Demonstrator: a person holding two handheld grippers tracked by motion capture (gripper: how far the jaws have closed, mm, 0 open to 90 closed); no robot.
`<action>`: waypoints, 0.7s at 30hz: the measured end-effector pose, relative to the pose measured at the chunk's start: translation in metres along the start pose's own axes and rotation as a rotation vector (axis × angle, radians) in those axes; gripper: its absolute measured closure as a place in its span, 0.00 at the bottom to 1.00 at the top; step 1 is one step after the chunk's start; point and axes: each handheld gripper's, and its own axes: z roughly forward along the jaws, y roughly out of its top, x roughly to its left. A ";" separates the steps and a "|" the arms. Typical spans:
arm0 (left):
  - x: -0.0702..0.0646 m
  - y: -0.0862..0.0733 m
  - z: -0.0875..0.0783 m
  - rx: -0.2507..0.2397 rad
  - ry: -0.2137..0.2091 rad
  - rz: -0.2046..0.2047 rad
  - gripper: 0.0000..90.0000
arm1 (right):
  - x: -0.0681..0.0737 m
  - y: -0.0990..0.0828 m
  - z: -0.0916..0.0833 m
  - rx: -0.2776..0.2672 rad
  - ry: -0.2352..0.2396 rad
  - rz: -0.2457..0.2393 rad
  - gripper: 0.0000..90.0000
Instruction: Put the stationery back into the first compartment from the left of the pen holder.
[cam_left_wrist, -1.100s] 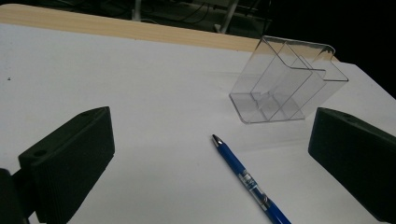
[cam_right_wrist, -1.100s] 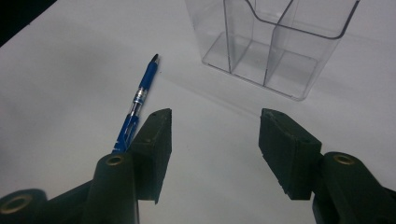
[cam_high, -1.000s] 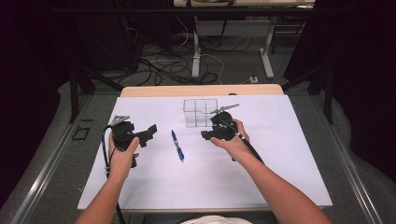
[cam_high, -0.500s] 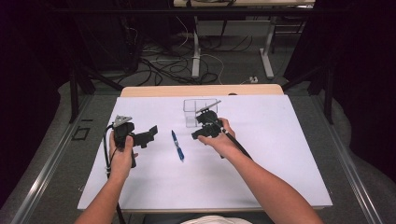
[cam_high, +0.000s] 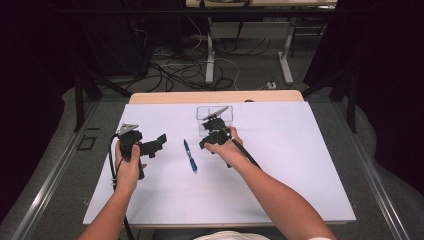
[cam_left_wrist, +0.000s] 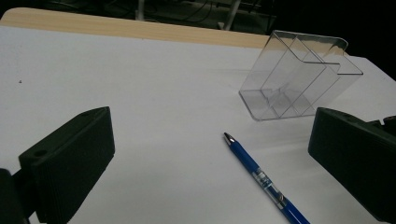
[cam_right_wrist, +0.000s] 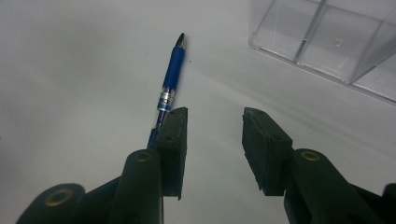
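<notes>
Seen from above: a white-topped desk (cam_high: 280, 165) with a pale wooden far edge, carrying a blue ballpoint pen with a clear middle section (cam_high: 190, 156) and a clear plastic divided organiser box (cam_high: 225, 114).

Pen flat on the desk between the two tools, dark tip toward the far edge, unmoved since a second ago. Box at the far middle of the desk, just beyond the right tool, also unmoved.

Left tool (cam_high: 159, 142), black, held in the left hand (cam_high: 128, 165) to the left of the pen, pointing right toward it; jaws spread wide in its own view, nothing between them, pen (cam_left_wrist: 264, 179) and box (cam_left_wrist: 299, 77) visible through the gap. Much the same place as before.

Right tool (cam_high: 204, 145), in the right hand (cam_high: 227, 150), now lower and further left than a second ago (then up beside the box), close to the pen's right side. In its own view, jaws parted with bare desk between; pen (cam_right_wrist: 169, 88) lying just outside the left-hand jaw, its lower end hidden behind that jaw. Contact with the pen: cannot tell. Corner of the box (cam_right_wrist: 327, 37) at upper right.
</notes>
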 end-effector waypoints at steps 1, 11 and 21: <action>0.000 0.000 0.000 0.001 0.000 -0.001 0.00 | 0.001 0.001 0.001 0.010 0.006 0.007 0.67; 0.001 -0.001 0.001 0.018 -0.003 -0.002 0.00 | 0.009 0.005 0.020 0.048 0.024 0.049 0.70; 0.003 -0.001 -0.001 0.012 -0.003 -0.011 0.00 | 0.012 0.007 0.035 0.091 0.022 0.062 0.71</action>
